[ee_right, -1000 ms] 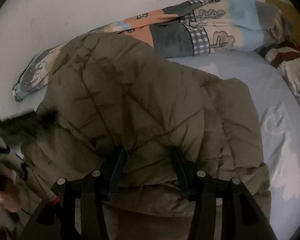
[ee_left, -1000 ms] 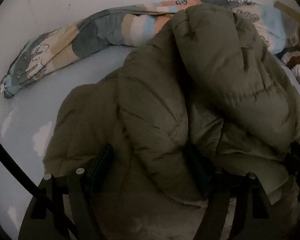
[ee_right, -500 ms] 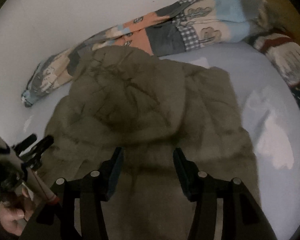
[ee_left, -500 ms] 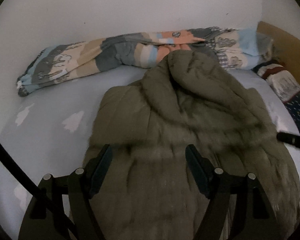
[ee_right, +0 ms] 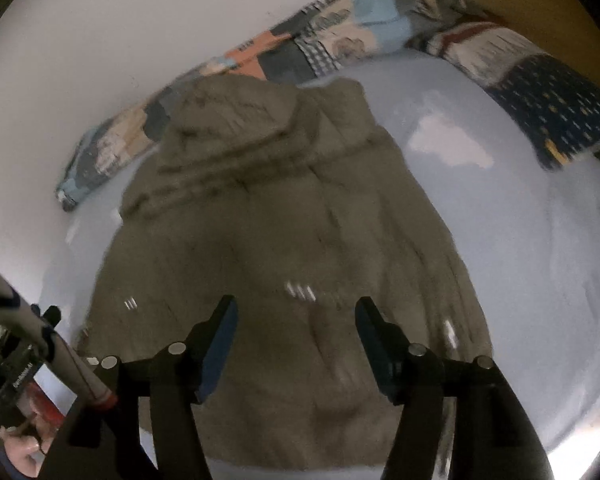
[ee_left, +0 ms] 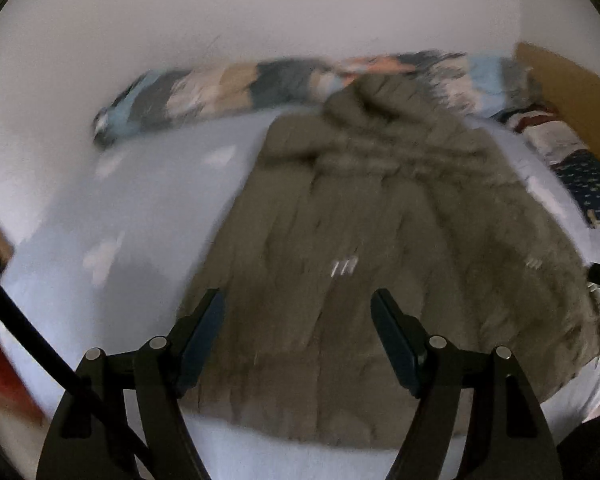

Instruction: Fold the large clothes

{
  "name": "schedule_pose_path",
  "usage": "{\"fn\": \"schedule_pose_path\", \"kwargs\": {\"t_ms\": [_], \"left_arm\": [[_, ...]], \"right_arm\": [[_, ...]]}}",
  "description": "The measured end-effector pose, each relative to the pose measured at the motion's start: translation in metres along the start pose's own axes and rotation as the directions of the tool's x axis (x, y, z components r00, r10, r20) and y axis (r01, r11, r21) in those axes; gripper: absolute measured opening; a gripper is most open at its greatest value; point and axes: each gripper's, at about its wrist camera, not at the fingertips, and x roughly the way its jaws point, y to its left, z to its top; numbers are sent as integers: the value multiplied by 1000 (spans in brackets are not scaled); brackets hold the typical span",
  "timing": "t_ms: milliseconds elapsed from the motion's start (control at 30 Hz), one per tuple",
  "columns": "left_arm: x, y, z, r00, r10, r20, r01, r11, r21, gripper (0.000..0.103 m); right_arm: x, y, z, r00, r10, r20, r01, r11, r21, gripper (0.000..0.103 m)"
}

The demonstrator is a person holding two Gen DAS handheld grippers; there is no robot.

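The olive padded coat lies spread flat on the bed sheet, hood toward the rolled patchwork quilt at the wall. The left gripper hangs above the hem, jaws wide and empty. The right gripper jaws have just been opening; nothing is between them.

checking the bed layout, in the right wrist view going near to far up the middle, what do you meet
right gripper → olive padded jacket → its hood end → rolled patchwork quilt → white wall
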Motion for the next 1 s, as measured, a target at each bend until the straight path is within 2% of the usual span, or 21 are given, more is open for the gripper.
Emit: {"fn": "schedule_pose_path", "kwargs": {"t_ms": [100,267,367,533,633,833,1000], "left_arm": [[18,5,-23,996,29,-90,-31,999,-24,75],[38,3,-31,991,97,-97,-96,995,17,75],[58,4,-37,984,79,-162,-78,997,15,75],[65,-6,-46,984,119,-134,-107,990,94,79],[67,-10,-51,984,143,-106,-127,982,142,81],[70,-9,-50,985,147,-95,-132,981,144,85],[70,-10,-52,984,157,-82,-143,978,154,85]], "right_arm": [[-3,-5,-25,999,-39,-15,39,999,-1,65],[-1,-3,-59,997,-65,-37,64,998,-29,65],[7,-4,-65,992,-115,-41,113,992,-50,65],[26,-16,-68,988,-124,-96,123,992,-16,65],[36,-14,-73,982,-150,-117,146,988,-40,66],[47,-6,-77,966,-223,-128,211,972,-98,71],[50,-3,-77,962,-241,-129,227,968,-109,72]]}}
